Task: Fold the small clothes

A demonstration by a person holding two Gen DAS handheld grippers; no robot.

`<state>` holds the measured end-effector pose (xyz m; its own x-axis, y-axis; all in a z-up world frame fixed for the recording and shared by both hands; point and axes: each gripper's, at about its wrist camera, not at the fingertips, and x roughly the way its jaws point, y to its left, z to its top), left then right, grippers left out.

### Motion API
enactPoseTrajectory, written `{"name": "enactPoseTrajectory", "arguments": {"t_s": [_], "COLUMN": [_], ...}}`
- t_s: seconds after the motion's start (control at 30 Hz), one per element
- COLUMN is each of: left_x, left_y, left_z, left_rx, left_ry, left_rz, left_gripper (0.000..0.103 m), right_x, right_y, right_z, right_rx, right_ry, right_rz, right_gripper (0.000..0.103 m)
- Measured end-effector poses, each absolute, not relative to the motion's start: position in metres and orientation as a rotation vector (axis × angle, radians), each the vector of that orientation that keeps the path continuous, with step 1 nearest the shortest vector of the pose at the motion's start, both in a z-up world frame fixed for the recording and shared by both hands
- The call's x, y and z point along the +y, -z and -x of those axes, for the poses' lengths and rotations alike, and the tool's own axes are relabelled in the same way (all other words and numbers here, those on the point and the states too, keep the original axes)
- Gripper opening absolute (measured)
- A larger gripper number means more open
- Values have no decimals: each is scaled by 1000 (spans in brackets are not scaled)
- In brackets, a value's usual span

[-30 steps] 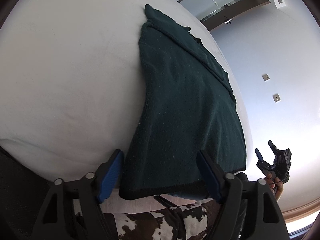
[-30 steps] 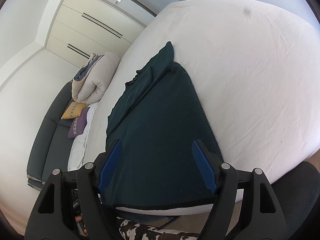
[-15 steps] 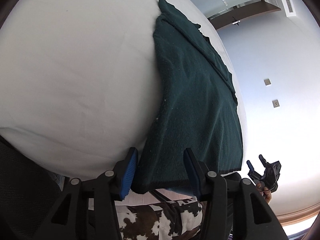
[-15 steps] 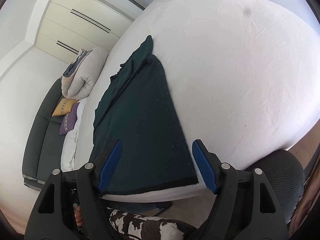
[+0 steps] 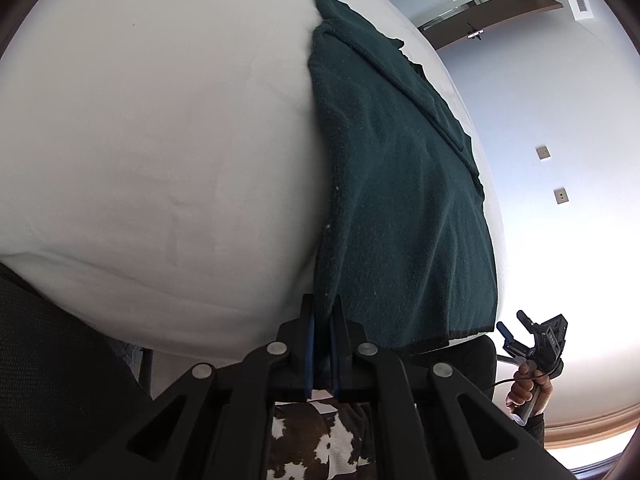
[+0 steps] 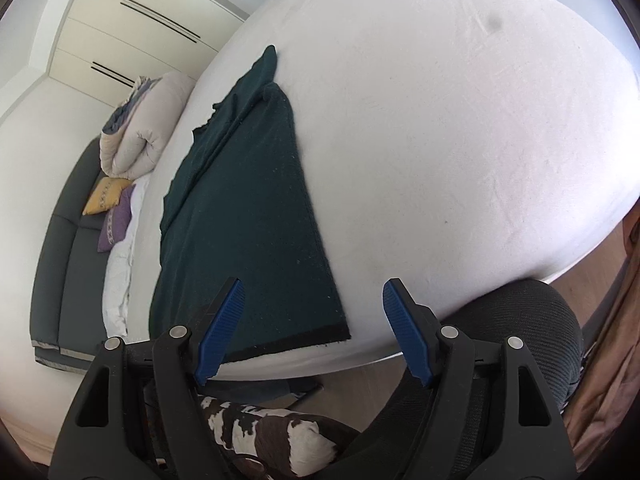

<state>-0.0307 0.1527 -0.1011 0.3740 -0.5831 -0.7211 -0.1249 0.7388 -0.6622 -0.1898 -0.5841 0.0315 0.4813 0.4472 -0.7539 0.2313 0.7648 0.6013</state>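
Note:
A dark green garment (image 5: pixel 400 184) lies flat on the white bed (image 5: pixel 160 140), its hem at the near edge. My left gripper (image 5: pixel 322 320) is shut on the garment's near left hem corner. In the right wrist view the garment (image 6: pixel 248 220) stretches away from me. My right gripper (image 6: pixel 312 304) is open, its blue fingers (image 6: pixel 224 320) straddling the near right hem corner a little above it. The right gripper also shows in the left wrist view (image 5: pixel 536 336), held in a hand off the bed's corner.
A dark sofa (image 6: pixel 68 240) with a rolled duvet (image 6: pixel 148 124) and yellow and purple cushions (image 6: pixel 108 204) stands beyond the bed. A black mesh chair (image 6: pixel 520 340) is at the near right. Cow-print cloth (image 6: pixel 272 432) lies below the grippers.
My left gripper has closed from wide open onto the garment's left hem corner. My right gripper has shifted right along the hem towards the right corner and stayed open.

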Motion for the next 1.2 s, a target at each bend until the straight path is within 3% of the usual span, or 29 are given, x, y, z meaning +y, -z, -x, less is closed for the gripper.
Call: {"name": "enactPoseTrajectory", "arguments": {"t_s": [0.43,0.53,0.73,0.77,0.8,0.87,1.2], "left_x": [163,165,164,164,164,164,170], "left_y": [90,89,88,88,88,87,58], "left_z": [40,41,42,42,42,44,50], "left_rx": [1102,1094,1090,1089,1087,1083,985], "left_ry": [357,364,366,367,369,369,400], "left_rz": [782,801,802,804,807,810,846], "left_gripper": [5,5,5,5,5,5,5], "right_x": [-576,-574,-572,-573,-574,-576,-570], "right_y": [3,9,19,19,18,17,-41], "right_z": [164,163,160,162,164,167,173], "right_rx": [1251,1289,1286,1286,1289,1280,1129], "right_ry": [-213,-254,-263,-260,-251,-252,-308], "right_rz": [-776,-844,-901,-899,-886,-882,-825], "right_gripper": [70,58,53,43,27,10,7]}}
